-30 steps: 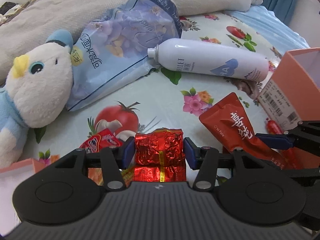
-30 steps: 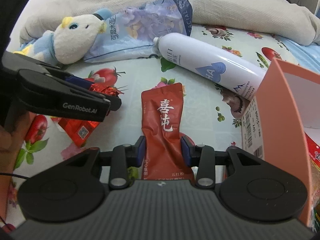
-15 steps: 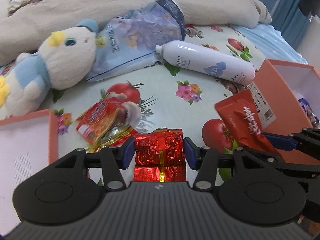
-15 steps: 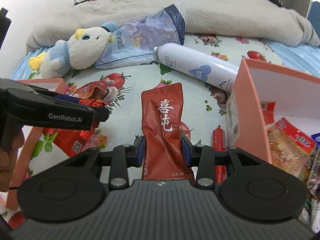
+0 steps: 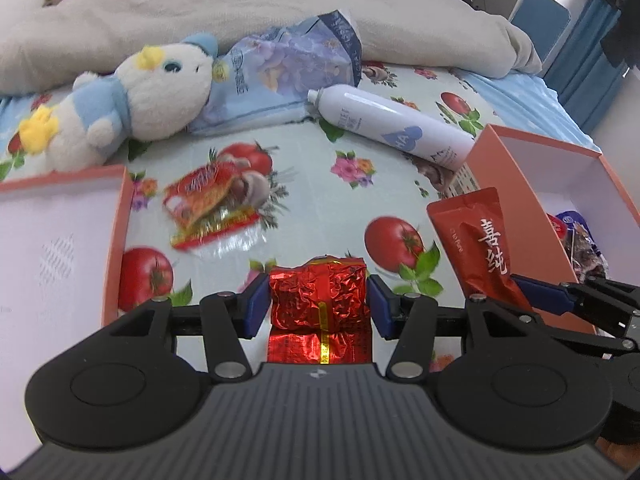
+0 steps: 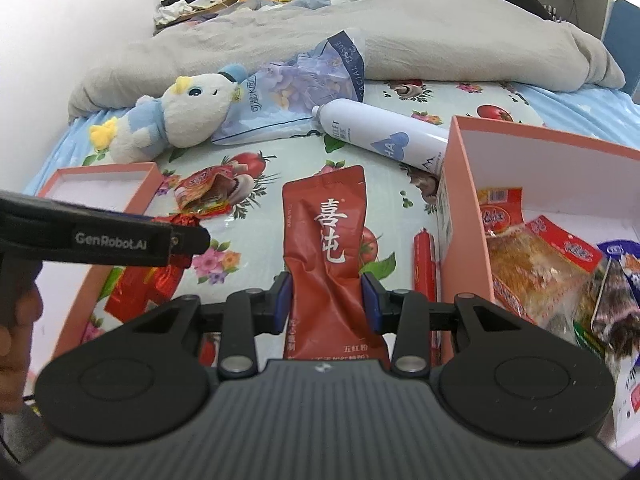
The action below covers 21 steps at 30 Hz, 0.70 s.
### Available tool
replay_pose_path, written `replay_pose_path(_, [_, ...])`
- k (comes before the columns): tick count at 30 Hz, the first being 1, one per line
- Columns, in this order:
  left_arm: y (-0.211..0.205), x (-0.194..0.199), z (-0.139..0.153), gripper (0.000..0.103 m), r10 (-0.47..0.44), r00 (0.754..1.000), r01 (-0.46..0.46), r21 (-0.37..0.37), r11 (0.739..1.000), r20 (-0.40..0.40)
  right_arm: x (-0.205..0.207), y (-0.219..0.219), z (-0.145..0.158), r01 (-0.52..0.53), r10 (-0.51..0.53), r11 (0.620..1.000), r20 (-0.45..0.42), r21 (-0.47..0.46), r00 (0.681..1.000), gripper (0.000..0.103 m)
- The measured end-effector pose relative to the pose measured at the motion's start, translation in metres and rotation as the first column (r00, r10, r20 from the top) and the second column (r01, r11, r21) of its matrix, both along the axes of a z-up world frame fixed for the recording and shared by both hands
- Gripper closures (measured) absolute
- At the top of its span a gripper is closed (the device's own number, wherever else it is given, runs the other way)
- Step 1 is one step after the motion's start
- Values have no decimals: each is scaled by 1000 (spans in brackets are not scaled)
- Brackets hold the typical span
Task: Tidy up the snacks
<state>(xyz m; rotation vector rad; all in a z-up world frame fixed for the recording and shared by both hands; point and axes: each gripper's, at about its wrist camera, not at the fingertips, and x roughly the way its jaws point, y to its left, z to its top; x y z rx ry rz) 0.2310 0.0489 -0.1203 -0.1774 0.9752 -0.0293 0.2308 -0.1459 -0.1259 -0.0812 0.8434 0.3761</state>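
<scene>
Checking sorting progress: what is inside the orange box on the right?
The orange box holds several snack packets: a red-labelled clear packet of golden-brown food, another red one behind it, and blue-and-dark packets at the right. Anything beneath these is covered.

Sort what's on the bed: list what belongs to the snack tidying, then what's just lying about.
Job: red foil packet in left gripper; red pouch in right gripper; loose snack packet; sausage stick; snack box; shallow box.

Lying about: plush toy; spray bottle; tissue pack; blanket.
</scene>
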Motion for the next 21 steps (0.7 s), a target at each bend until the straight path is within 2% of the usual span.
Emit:
replay_pose_path(12, [0, -30, 18, 45, 56, 998, -55, -48, 997, 14, -29, -8, 22, 2, -3, 1000, 34, 18, 999, 62])
replay_pose_path(21, [-9, -46, 51, 45, 68, 996, -62, -91, 994, 57, -39, -19, 52, 8, -13, 997, 73, 76, 997, 62])
